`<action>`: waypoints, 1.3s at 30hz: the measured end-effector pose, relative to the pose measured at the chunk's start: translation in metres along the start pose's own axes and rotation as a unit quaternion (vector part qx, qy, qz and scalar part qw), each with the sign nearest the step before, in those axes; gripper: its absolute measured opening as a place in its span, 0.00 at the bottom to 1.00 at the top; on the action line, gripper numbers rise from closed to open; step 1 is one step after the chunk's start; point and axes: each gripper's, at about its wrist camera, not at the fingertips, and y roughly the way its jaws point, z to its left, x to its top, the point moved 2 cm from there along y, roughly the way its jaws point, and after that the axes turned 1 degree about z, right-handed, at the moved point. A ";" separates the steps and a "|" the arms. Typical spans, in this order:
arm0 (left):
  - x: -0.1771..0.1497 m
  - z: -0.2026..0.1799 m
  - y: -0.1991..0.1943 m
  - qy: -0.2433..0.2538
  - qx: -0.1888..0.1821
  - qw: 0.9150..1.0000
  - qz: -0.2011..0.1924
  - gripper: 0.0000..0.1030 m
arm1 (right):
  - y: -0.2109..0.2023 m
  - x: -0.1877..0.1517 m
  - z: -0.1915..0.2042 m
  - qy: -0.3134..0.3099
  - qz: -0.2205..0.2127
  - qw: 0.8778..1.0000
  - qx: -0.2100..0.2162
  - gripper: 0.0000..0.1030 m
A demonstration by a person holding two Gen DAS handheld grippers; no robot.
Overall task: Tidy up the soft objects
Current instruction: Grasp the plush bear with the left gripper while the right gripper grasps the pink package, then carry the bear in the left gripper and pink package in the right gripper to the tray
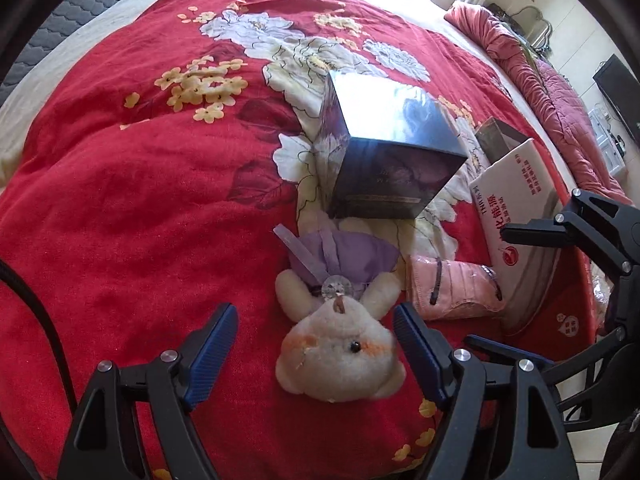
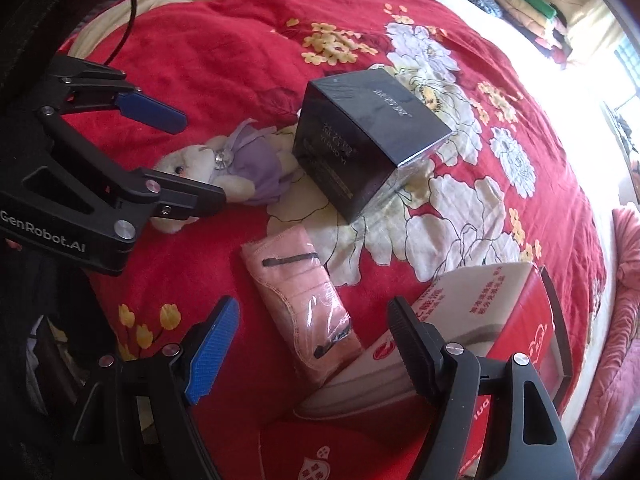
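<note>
Your left wrist camera looks steeply down along own fingers onto red floral bedspread (image 1: 120, 208), close above plush bear (image 1: 340, 344), dark box (image 1: 392, 148) beyond. Your right wrist camera looks down from the bear's right, close above pink packet (image 2: 304, 300), red-and-white carton (image 2: 480, 320) at lower right. Both views share bear (image 2: 224, 164), box (image 2: 368, 148), packet (image 1: 452, 284), carton (image 1: 520, 224). Each camera catches other gripper at frame edge.

Daylight floods both views from the bed's far right corner, bleaching the window (image 2: 624, 80) to white; glare slides over the glossy dark box (image 1: 392, 120); colours stay vivid, focus sharp; fisheye bending and black vignette crowd the edges.
</note>
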 end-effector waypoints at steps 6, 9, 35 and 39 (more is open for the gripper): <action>0.003 0.007 0.013 -0.009 -0.021 1.000 0.003 0.82 | 0.022 0.011 0.003 -0.061 0.044 0.997 -0.001 0.76; 0.006 0.014 0.017 -0.018 -0.041 0.999 0.001 0.82 | 0.030 0.015 0.006 -0.088 0.055 0.995 0.003 0.70; -0.003 0.015 -0.018 -0.018 -0.077 0.996 -0.047 0.48 | -0.050 -0.005 0.013 0.115 -0.085 0.990 0.016 0.42; -0.012 0.010 -0.049 0.002 -0.049 0.996 -0.081 0.48 | -0.083 -0.017 0.026 0.163 -0.138 0.977 0.019 0.42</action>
